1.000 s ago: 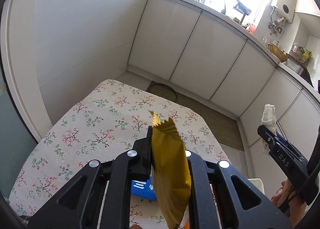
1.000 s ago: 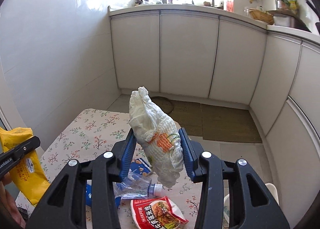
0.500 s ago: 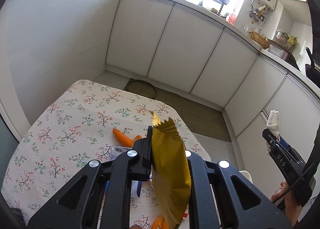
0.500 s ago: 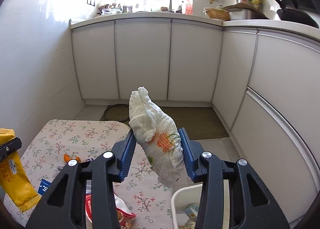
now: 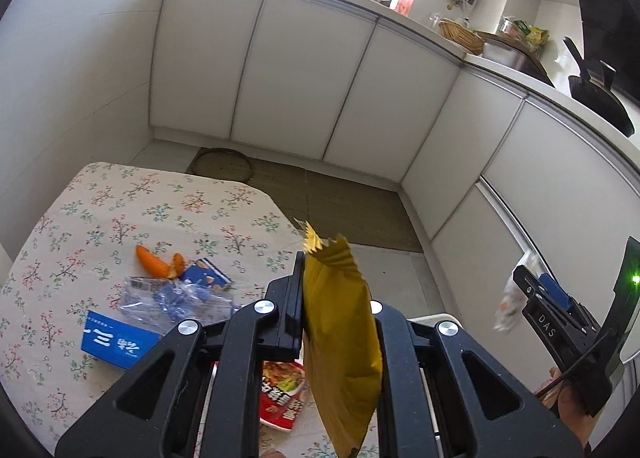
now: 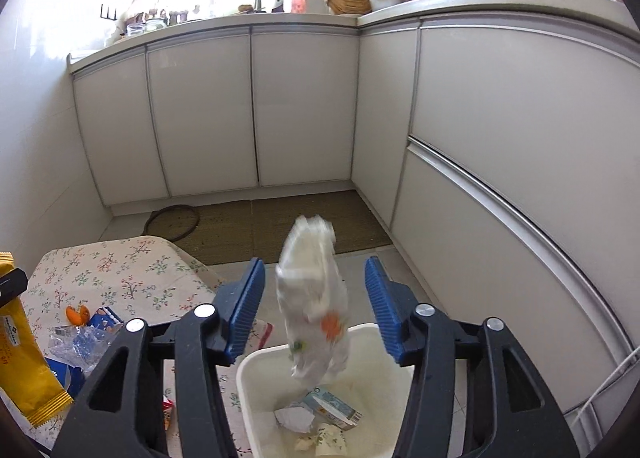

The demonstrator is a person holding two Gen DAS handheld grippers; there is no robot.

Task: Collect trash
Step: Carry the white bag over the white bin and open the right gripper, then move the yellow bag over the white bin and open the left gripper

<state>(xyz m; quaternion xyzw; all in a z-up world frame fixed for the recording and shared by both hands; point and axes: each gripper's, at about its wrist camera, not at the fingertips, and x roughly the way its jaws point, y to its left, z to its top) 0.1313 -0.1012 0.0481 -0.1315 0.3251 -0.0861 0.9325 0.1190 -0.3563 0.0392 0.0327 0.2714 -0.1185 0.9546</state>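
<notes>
Right tongs (image 6: 314, 308) opening, blue pads clear of the crumpled white wrapper (image 6: 314, 310). Wrapper sits between the jaws but looks loose and motion-blurred, long axis near vertical, directly over the white bin (image 6: 250, 386). Bin already has a small carton and paper scraps in it. My read: the drop is in progress.

Left tongs (image 5: 336, 318) clenched on the yellow snack bag (image 5: 340, 338), bag's long axis running along the fingers, torn top pointing away. Bin lies to the right of the left tongs, just past the counter (image 5: 120, 210) edge; right hand is nearer to it. Likely next: swing the yellow bag right, over the bin.

On the counter: red noodle packet (image 5: 282, 394), blue box (image 5: 118, 342), crushed clear bottle (image 5: 172, 298), small blue pack, orange peel (image 5: 154, 262).

Versus a second ago: the right tongs then gripped the wrapper over the counter, bin barely in view. Both hands have swung right; the left's grip is unchanged.
</notes>
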